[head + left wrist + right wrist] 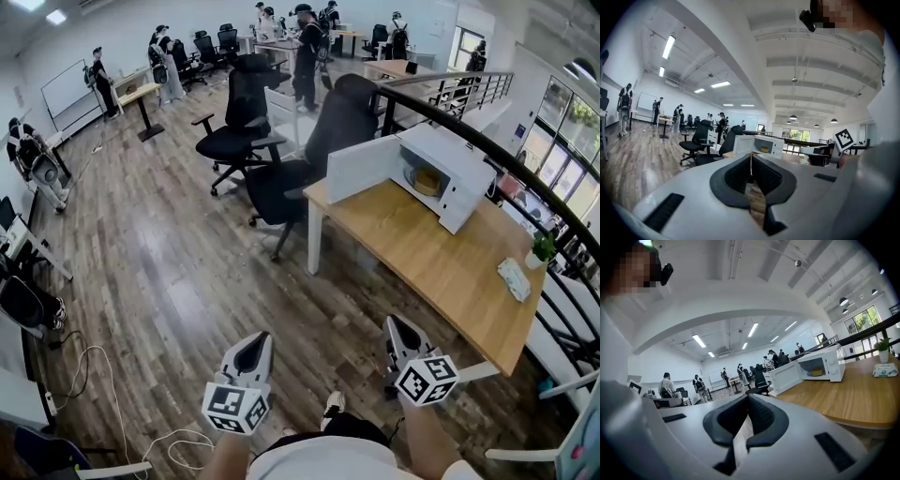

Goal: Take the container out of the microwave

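In the head view, the small yellow container [427, 181] sits inside the open microwave [450, 159] on the table [441, 272]. It looks light and stiff, maybe slippery, so the rim seems best to pinch. The left gripper [255, 342] and right gripper [401, 330] point forward, low, well apart from it. The left gripper view shows its jaws closed on nothing, and the right gripper view shows the same

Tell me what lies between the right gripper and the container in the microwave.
Only bare wooden table, up to the open microwave holding the container. Nothing blocks the right gripper; head view and right gripper view both show this.
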The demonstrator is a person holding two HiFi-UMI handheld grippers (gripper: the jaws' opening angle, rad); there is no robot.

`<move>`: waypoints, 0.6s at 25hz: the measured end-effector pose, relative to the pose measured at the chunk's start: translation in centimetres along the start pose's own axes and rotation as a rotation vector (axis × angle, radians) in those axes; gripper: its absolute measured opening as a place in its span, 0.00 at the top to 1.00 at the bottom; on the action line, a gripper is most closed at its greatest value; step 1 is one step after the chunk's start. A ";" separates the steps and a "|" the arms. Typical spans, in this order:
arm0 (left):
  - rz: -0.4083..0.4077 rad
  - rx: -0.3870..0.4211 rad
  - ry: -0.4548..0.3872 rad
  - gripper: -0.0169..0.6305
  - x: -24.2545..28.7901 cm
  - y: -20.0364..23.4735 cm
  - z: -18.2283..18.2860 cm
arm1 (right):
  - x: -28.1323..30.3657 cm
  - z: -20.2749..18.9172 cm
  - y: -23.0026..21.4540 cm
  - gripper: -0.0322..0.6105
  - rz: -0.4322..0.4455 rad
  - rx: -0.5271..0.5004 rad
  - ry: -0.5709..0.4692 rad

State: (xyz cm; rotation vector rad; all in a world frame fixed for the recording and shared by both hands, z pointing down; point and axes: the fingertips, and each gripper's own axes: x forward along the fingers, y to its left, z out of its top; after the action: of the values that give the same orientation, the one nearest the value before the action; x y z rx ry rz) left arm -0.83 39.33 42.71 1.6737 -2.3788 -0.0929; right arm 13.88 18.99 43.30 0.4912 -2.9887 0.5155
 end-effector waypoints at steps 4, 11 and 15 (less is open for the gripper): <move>0.006 0.017 0.000 0.92 4.9 -0.3 1.7 | 3.3 1.8 -3.4 0.92 0.027 0.005 0.014; -0.016 0.044 0.005 0.92 12.6 -2.5 2.4 | 7.5 3.8 -9.6 0.92 0.049 0.027 0.014; -0.044 0.042 0.014 0.92 16.5 -3.0 2.6 | 8.6 4.2 -13.3 0.92 0.006 0.024 0.018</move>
State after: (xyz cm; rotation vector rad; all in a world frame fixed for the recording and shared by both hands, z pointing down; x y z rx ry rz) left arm -3.90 22.70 42.13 1.7404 -2.3501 -0.0388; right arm 9.93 3.07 44.55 0.4761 -2.9708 0.5541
